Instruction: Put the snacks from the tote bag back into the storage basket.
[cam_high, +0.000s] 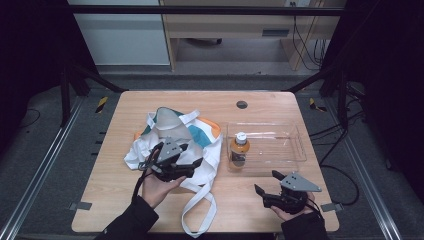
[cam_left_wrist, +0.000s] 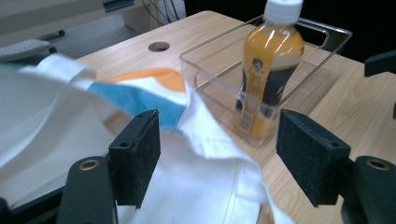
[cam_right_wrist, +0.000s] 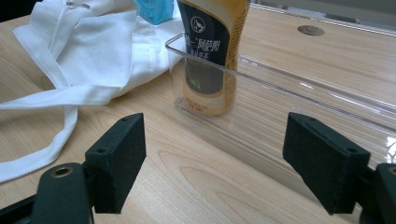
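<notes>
A white tote bag (cam_high: 165, 132) with teal and orange patches lies crumpled at the table's middle left. An orange drink bottle (cam_high: 240, 147) with a white cap stands upright in the left end of a clear plastic tray (cam_high: 290, 150). My left gripper (cam_high: 194, 155) hovers over the bag's right side, open, its jaws aimed toward the bottle. In the left gripper view the jaws (cam_left_wrist: 217, 158) stand wide above the white cloth (cam_left_wrist: 210, 186), with the bottle (cam_left_wrist: 266, 70) ahead. My right gripper (cam_high: 266, 181) rests near the front right, open and holding nothing, facing the tray (cam_right_wrist: 303, 88) and bottle (cam_right_wrist: 210, 56).
The bag's long strap (cam_high: 200, 215) loops down to the table's front edge. A round cable hole (cam_high: 242, 104) sits at the table's far middle. Bare wood lies right of the tray and along the far edge. Dark frame posts flank the table.
</notes>
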